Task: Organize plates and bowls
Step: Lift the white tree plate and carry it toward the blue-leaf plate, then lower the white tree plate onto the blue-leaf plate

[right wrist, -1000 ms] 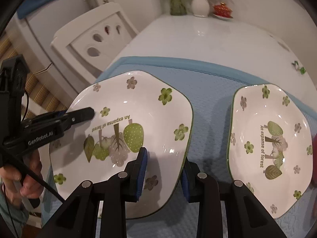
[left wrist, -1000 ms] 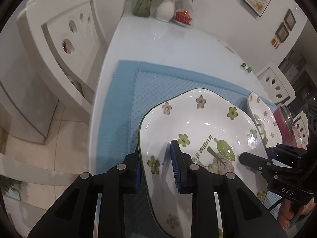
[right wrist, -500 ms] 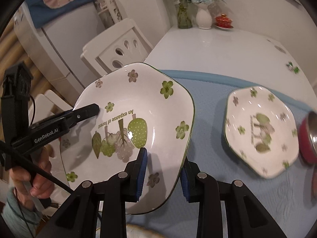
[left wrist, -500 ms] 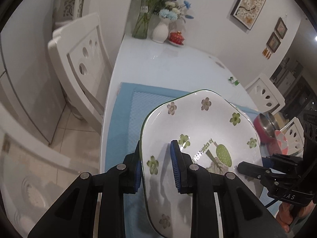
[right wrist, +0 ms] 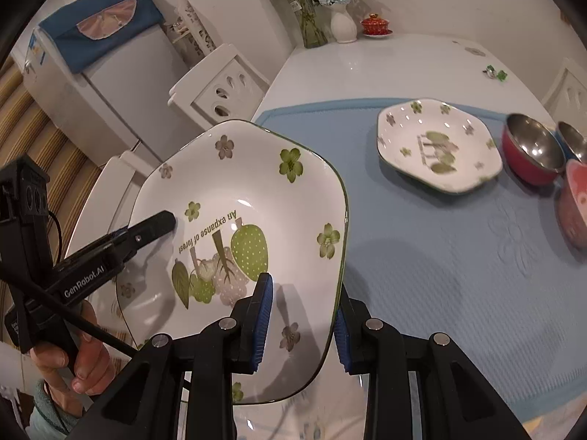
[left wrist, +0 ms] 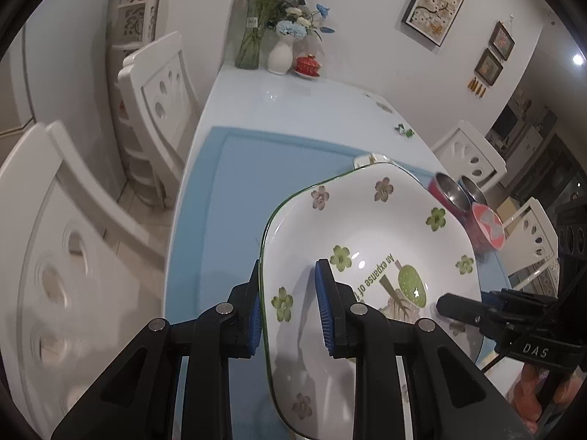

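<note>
A white plate with green flowers and a forest print [left wrist: 367,249] [right wrist: 238,190] hangs in the air over the near left corner of the blue mat [right wrist: 422,256]. My left gripper [left wrist: 288,275] is shut on its left rim. The right gripper [right wrist: 302,293] is shut on its right rim. Each gripper shows in the other's view, the left gripper [right wrist: 157,223] and the right gripper [left wrist: 451,304]. A second matching plate [right wrist: 436,146] lies on the mat further back; only its edge [left wrist: 370,159] shows in the left wrist view.
A red steel-lined bowl [right wrist: 532,150], a blue bowl [right wrist: 572,143] and a pink bowl [right wrist: 574,205] stand at the mat's right end. Vases with flowers [left wrist: 280,55] and a red lidded cup [left wrist: 308,66] stand at the table's far end. White chairs [left wrist: 161,84] line the left side.
Both grippers have lifted the held plate up and drawn it back toward the near left. The table looks smaller and further away. The second plate stays on the mat.
</note>
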Demonstrator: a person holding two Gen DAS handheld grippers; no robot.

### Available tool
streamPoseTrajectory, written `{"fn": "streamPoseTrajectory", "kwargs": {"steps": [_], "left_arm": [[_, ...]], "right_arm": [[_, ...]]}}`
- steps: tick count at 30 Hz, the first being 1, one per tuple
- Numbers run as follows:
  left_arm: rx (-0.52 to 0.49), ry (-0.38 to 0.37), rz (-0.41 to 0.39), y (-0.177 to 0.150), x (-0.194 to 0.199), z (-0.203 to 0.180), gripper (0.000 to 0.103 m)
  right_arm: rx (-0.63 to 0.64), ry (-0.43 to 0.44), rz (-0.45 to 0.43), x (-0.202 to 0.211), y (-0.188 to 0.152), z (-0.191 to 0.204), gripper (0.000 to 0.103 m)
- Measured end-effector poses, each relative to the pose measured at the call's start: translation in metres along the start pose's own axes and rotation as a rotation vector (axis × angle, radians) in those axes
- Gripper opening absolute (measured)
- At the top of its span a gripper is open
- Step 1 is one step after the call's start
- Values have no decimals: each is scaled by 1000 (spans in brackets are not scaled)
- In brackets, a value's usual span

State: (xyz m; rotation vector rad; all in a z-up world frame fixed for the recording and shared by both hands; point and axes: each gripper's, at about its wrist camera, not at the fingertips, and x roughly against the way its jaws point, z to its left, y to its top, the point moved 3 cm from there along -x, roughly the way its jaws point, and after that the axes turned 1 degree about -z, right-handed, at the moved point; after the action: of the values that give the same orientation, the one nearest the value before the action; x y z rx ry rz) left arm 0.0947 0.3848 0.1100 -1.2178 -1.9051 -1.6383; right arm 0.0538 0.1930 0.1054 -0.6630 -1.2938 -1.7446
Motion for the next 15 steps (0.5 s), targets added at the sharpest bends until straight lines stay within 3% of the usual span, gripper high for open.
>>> {"fn": "streamPoseTrajectory", "kwargs": {"steps": [15], "left_arm": [[52,-6,82,-81,25,-28,23]], "right_arm": [[36,-8,109,32,-87,-13,30]]}}
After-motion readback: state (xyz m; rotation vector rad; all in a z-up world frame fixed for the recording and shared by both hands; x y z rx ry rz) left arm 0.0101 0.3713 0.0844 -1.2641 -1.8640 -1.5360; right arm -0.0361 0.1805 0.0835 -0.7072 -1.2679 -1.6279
